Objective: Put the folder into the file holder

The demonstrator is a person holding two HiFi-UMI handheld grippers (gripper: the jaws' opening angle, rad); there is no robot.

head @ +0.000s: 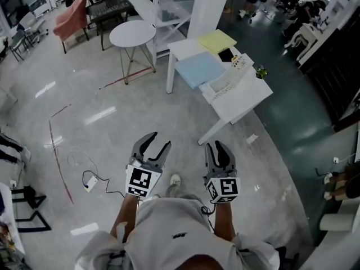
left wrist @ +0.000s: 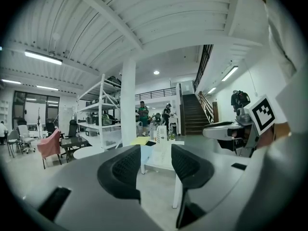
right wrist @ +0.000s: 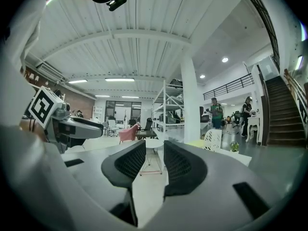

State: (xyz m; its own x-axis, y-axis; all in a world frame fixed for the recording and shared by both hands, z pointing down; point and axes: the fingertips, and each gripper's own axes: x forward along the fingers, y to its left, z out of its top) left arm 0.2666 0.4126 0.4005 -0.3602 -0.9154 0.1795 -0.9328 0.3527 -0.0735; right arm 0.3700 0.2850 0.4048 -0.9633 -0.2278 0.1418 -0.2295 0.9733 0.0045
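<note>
Nearest us, our left gripper [head: 159,139] is empty, its jaws moderately apart. Our right gripper [head: 216,146] is all but closed on nothing. Well ahead, on the white tabletop [head: 244,103], the blue folder [head: 199,69] lies flat just beside the file holder [head: 229,83], with a yellow folder [head: 216,40] beyond. We judge the blue folder light, thin, floppy and slick, best pinched at its edge by the tabletop's rim.

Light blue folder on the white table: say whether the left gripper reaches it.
Probably not: the left gripper hangs over floor, short of the white table bearing the light blue folder; nothing intervenes.
</note>
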